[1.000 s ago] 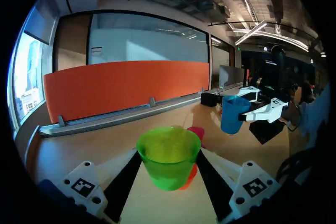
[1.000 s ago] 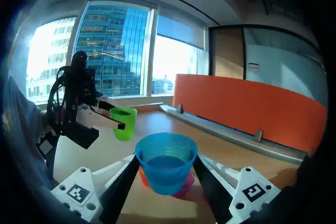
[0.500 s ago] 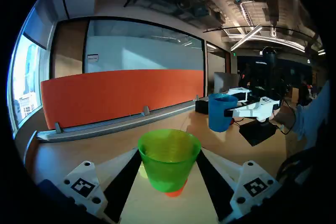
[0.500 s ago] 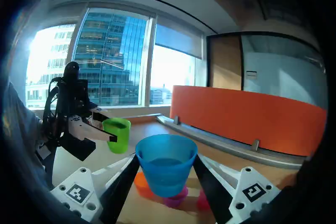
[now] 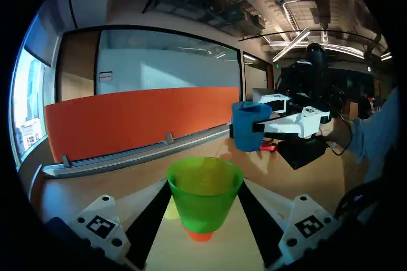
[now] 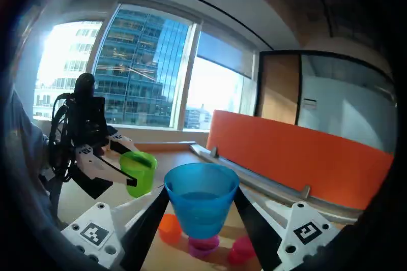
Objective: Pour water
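Counter of pale wood (image 5: 102,184) is the base here, and an orange partition (image 5: 137,113) stands along the counter's far edge. In the left gripper view, the left gripper (image 5: 203,192) is raised above the counter, its jaws pressing on both sides of a green cup (image 5: 205,194) that sits upright. The right gripper (image 5: 262,116) is raised above the counter too, in a hand with a blue sleeve. In the right gripper view, its jaws clamp a blue cup (image 6: 201,205) from both sides. That cup is upright and has water in it, with the level showing through the wall. The two held cups are near each other but apart. Three small cups stand on the counter below the blue one: an orange cup (image 6: 169,228), a magenta cup (image 6: 203,244) and a pink cup (image 6: 240,250).
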